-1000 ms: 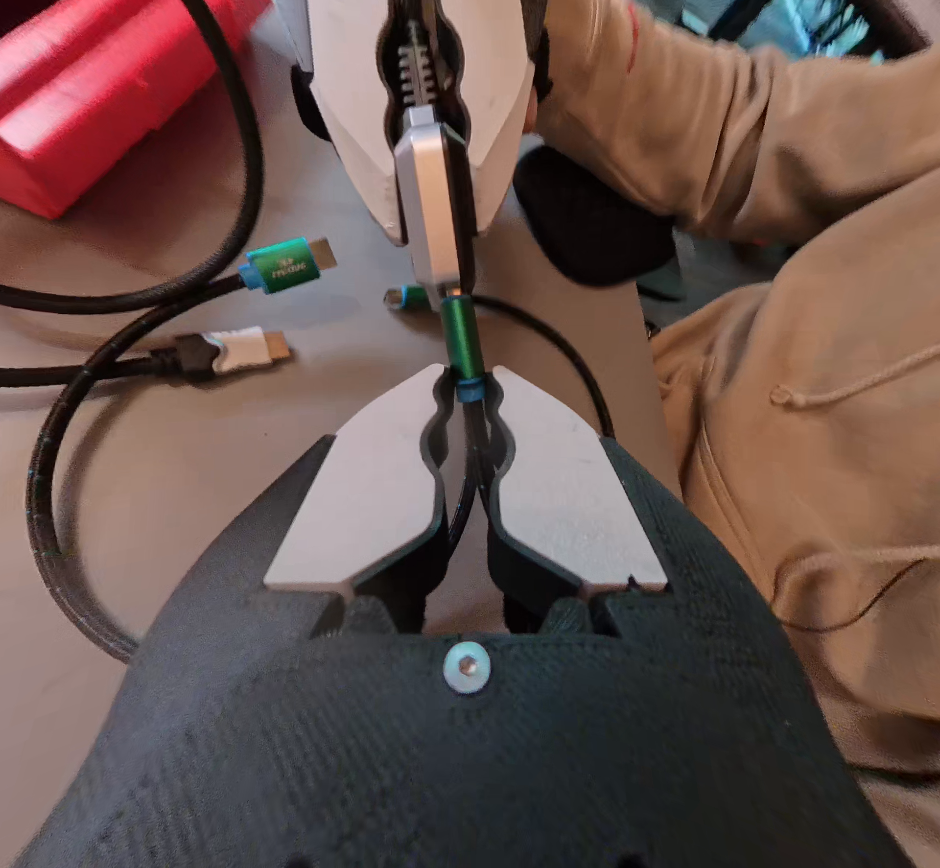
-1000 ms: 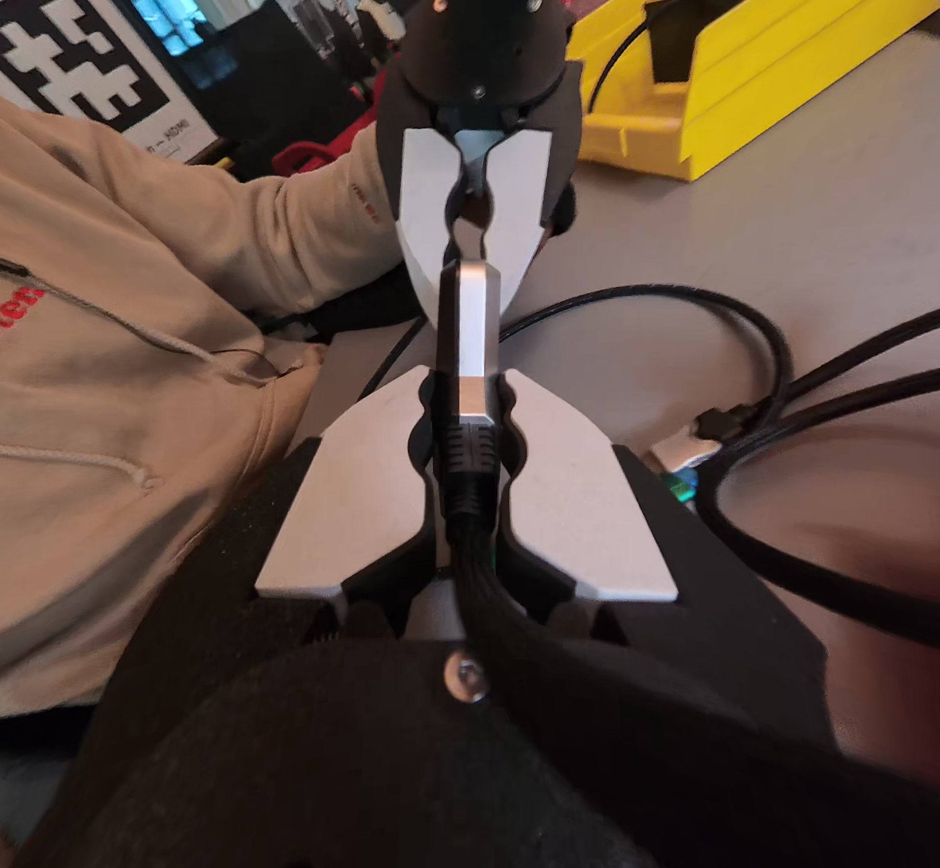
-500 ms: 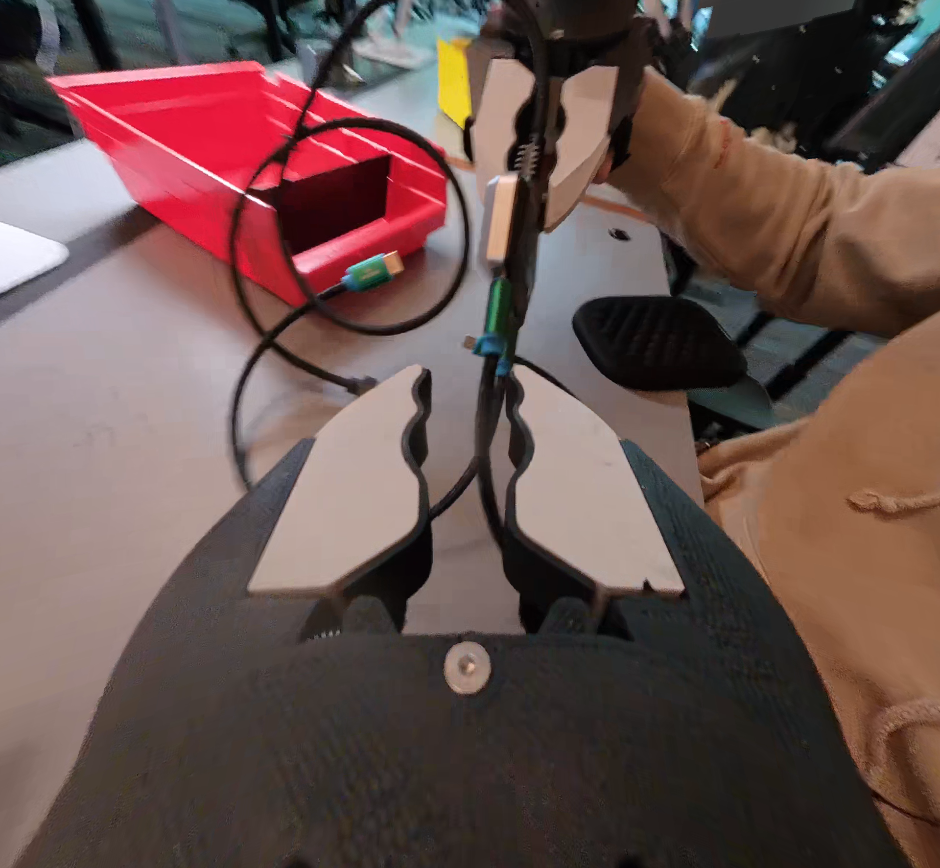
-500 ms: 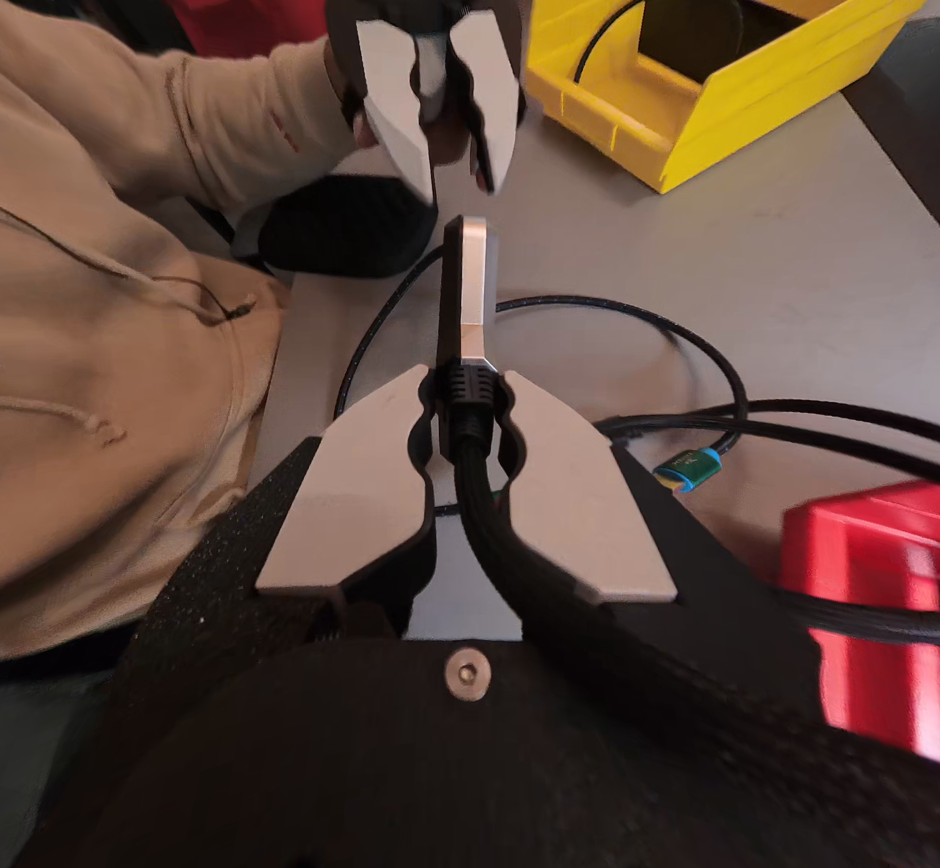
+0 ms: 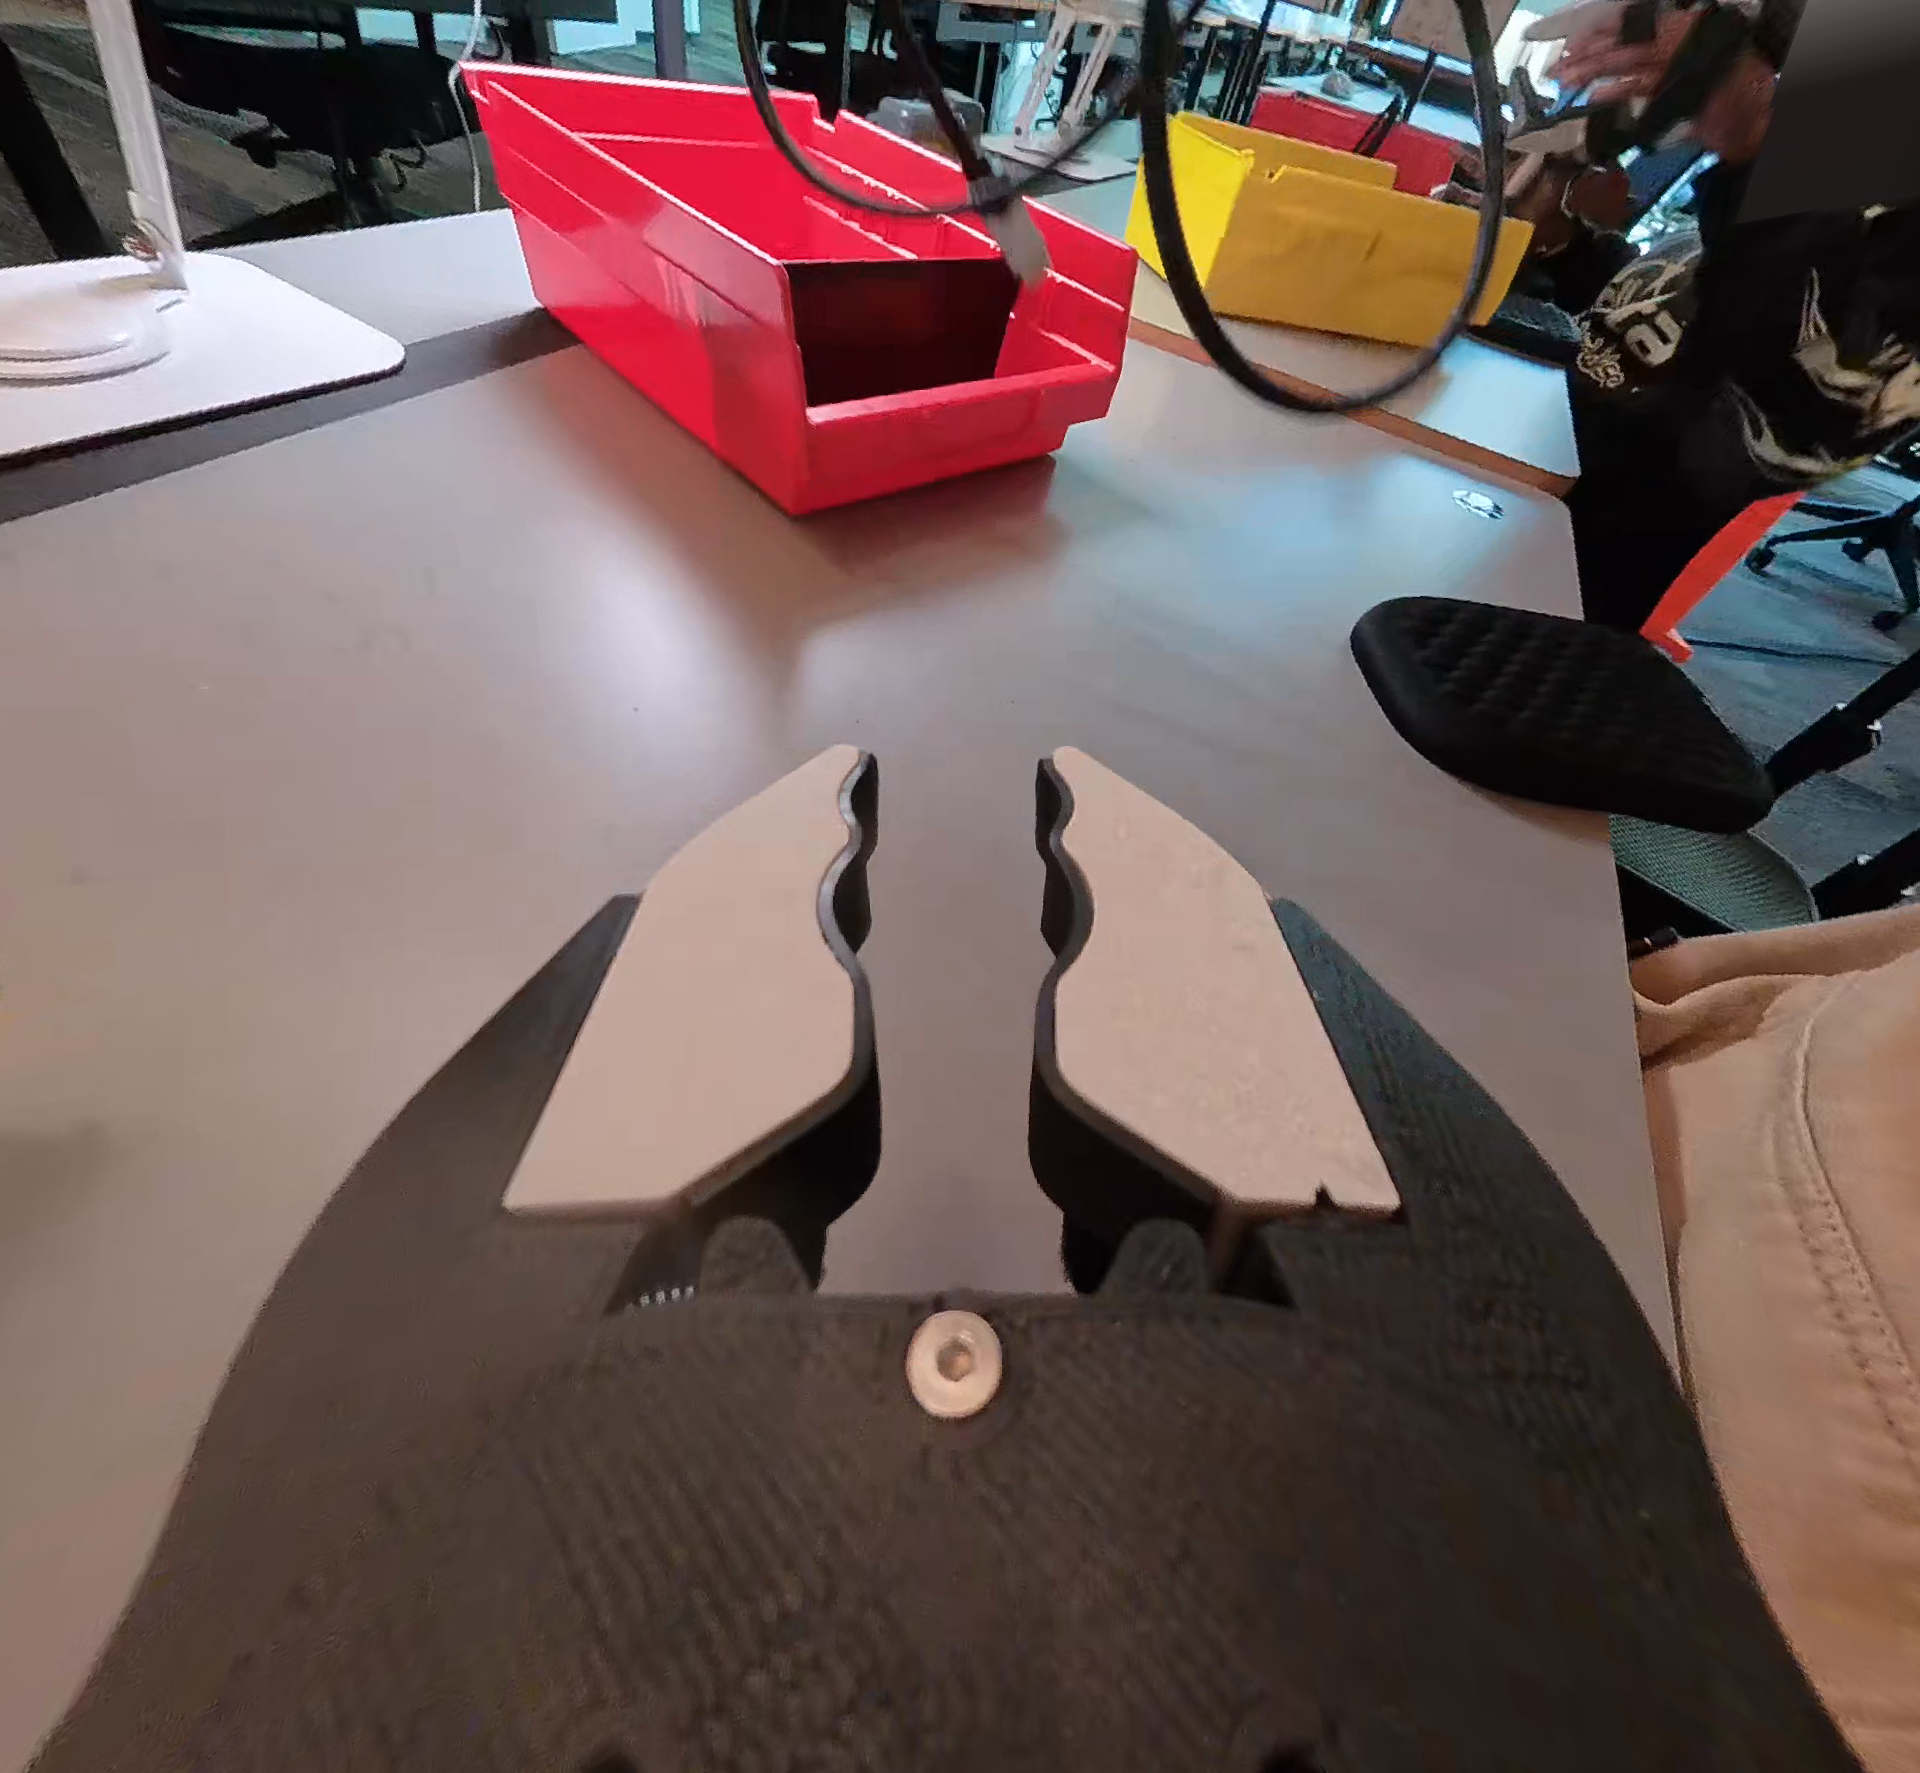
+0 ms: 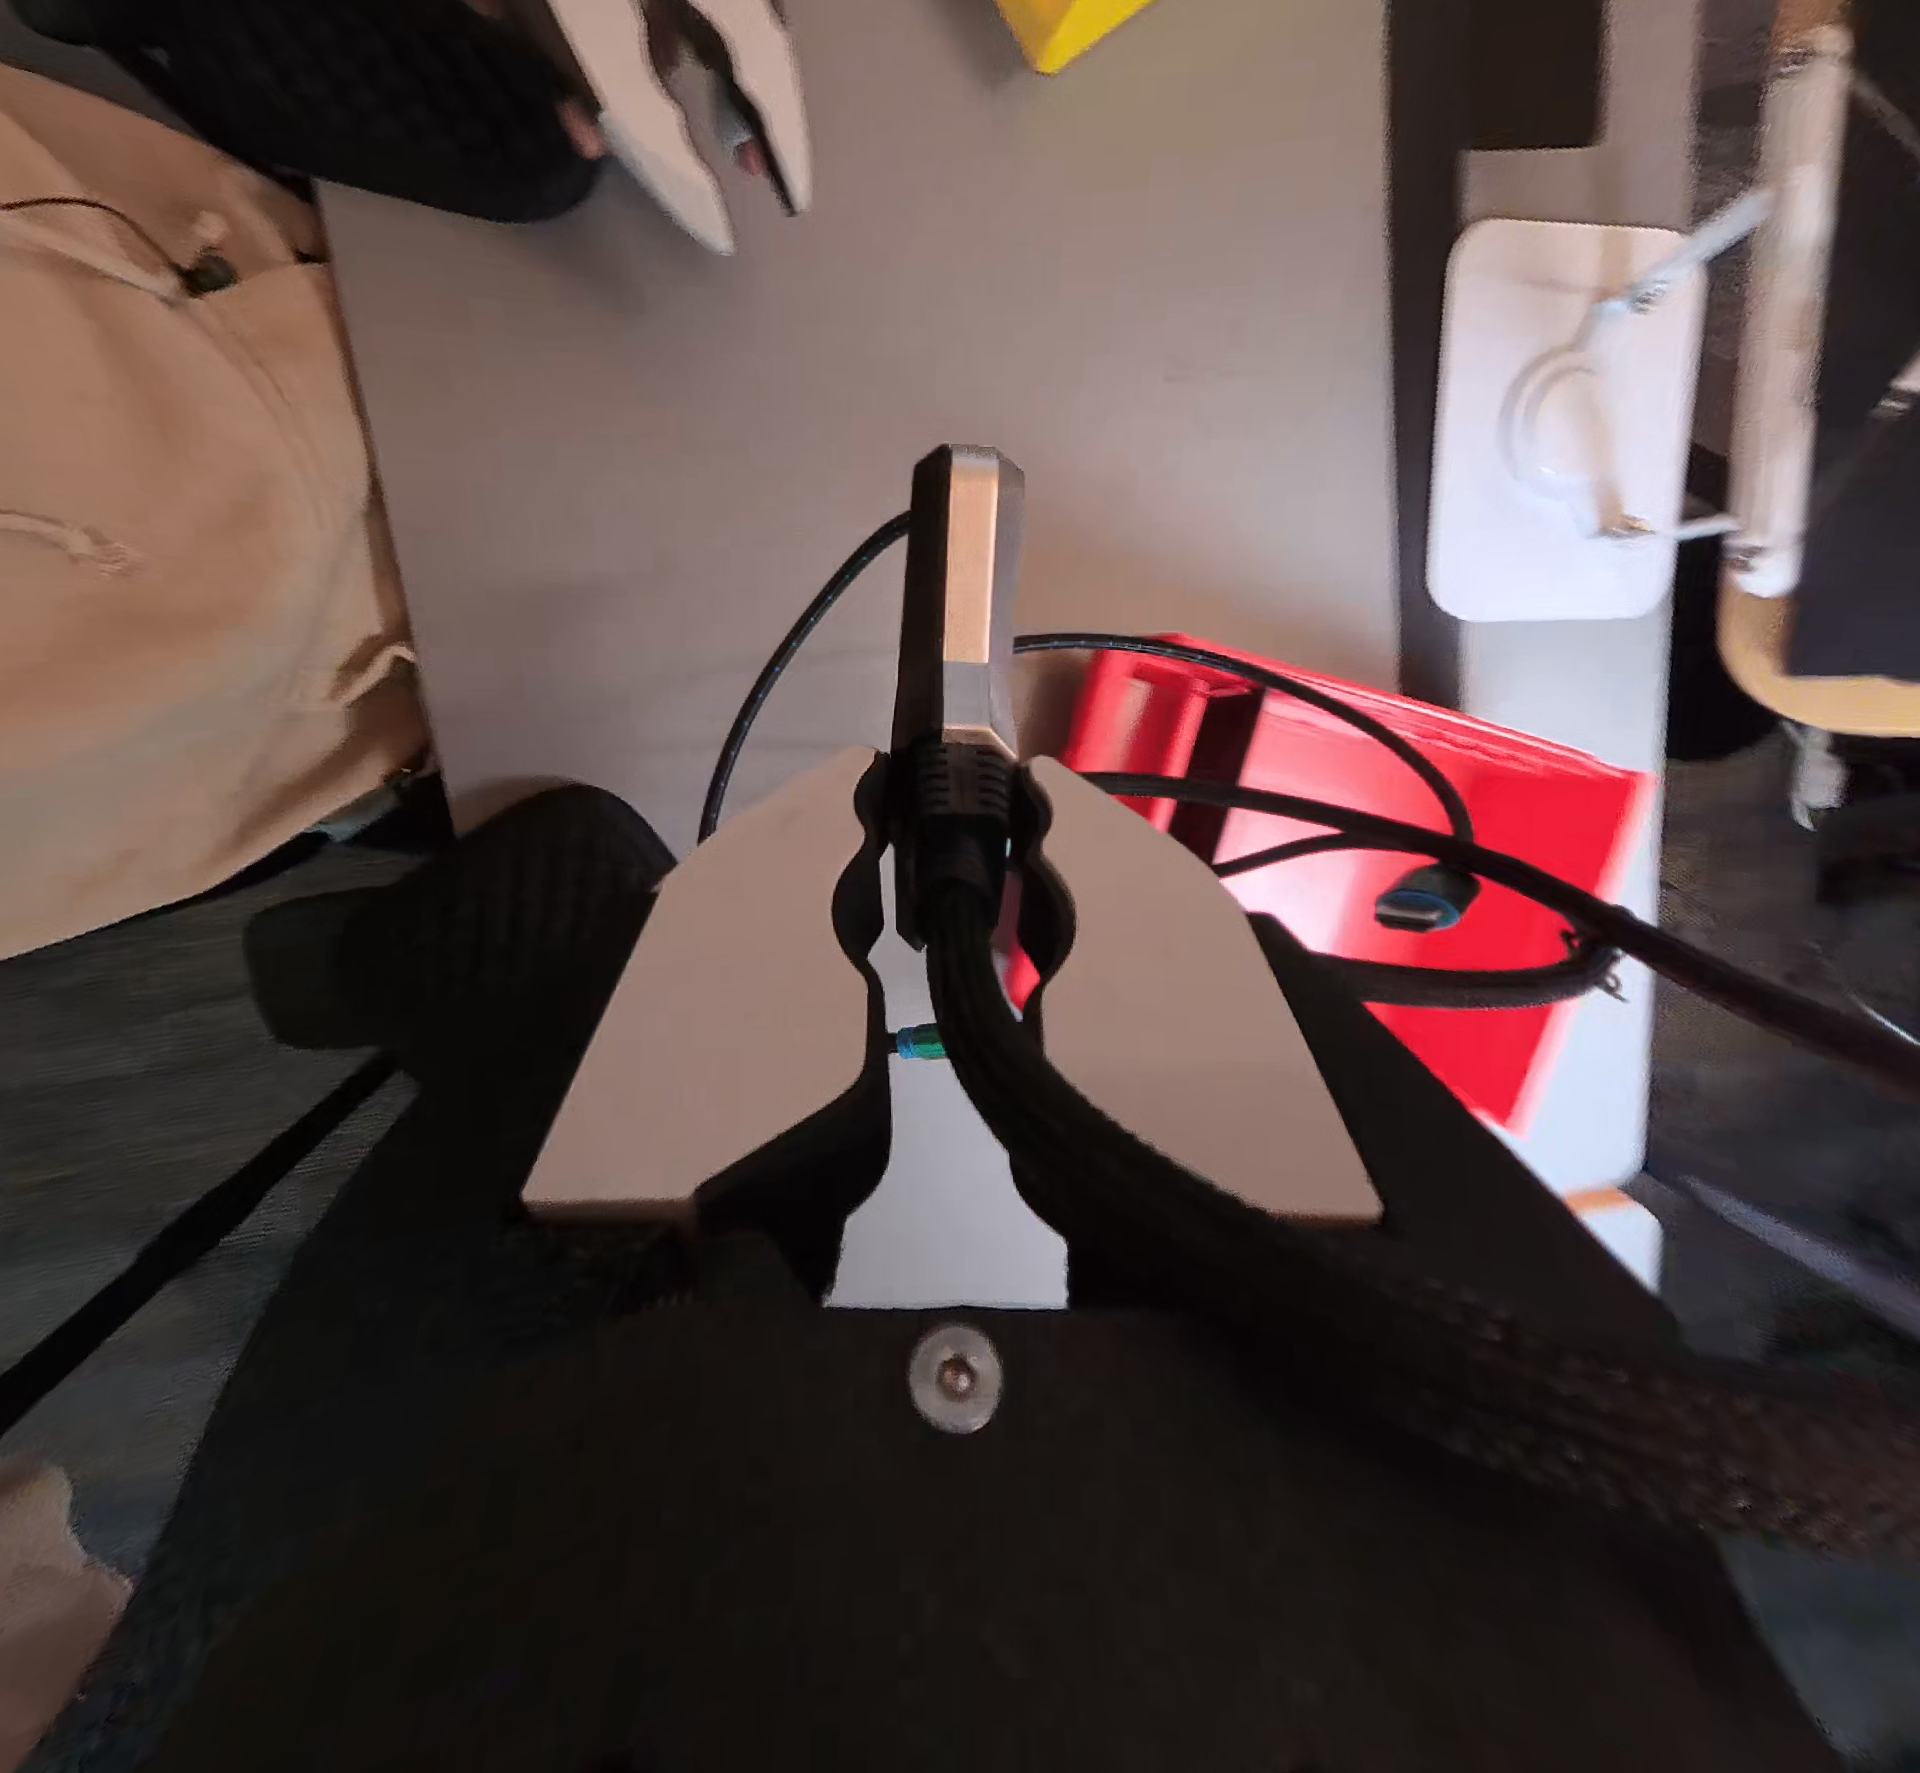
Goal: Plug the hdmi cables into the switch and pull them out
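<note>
Gripping the silver HDMI switch [image 6: 961,601] by its cable boot, the right hand-held gripper [image 6: 954,788] carries it above the bench [image 6: 1039,321]; the left hand-held gripper [image 5: 956,788] gapes empty, cables apparently unplugged.

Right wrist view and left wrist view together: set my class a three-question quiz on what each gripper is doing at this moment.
1. True or false: the left gripper is shut on a cable.
2. What does the right gripper hold?
A. the yellow bin
B. the silver switch at its cable end
C. nothing
3. Fill in: loose cables hang over the ___ bin.

Key: 1 false, it is open and empty; 2 B; 3 red.
</note>
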`<state>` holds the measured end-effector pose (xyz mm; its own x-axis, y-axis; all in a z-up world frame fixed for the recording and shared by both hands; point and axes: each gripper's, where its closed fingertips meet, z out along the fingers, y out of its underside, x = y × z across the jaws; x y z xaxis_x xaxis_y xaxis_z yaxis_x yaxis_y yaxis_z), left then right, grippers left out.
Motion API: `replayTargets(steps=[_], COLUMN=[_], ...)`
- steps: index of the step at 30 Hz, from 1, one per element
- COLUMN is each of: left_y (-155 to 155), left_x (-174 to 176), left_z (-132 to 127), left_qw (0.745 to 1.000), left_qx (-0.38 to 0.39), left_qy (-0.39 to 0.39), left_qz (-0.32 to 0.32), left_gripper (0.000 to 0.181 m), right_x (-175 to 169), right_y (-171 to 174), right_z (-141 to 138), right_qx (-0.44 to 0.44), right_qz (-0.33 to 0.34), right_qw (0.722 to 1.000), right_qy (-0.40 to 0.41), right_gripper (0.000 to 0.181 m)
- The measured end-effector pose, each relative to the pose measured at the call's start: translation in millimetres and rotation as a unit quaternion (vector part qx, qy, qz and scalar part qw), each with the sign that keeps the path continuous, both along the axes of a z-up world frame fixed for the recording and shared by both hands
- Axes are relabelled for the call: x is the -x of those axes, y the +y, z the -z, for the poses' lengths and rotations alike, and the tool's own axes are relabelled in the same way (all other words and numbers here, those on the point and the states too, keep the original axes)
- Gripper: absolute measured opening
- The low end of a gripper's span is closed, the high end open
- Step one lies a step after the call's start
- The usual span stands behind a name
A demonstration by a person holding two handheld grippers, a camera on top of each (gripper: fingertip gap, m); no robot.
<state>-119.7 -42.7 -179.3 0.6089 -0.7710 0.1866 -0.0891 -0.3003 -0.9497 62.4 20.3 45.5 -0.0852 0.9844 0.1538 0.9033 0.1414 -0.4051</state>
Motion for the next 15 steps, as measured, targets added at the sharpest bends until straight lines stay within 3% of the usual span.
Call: replayTargets(steps=[4,8,11,15], left_y=[-0.8,-0.5,-0.6,-1.5], left_x=[-2.8,-3.4,-3.5,-2.7], left_z=[4.0,10.1,13.1,14.7], left_qw=[1.0,1.0,1.0,1.0], left_qx=[0.001,0.012,0.015,0.016], left_qy=[0.011,0.015,0.018,0.02], left_qz=[0.003,0.005,0.005,0.005], left_gripper=[0.029,0.029,0.029,0.029], right_x=[-9.7,-18.8,-24.9,-36.6], right_y=[38.1,83.9,120.2,172.2], right_z=[-37.0,-50.2,-40.1,0.5], right_qx=[-0.055,-0.106,-0.132,-0.16], right_qz=[0.041,0.072,0.091,0.108], right_qw=[0.997,0.991,0.986,0.979], right_qy=[-0.02,-0.039,-0.052,-0.064], right_gripper=[0.022,0.022,0.022,0.022])
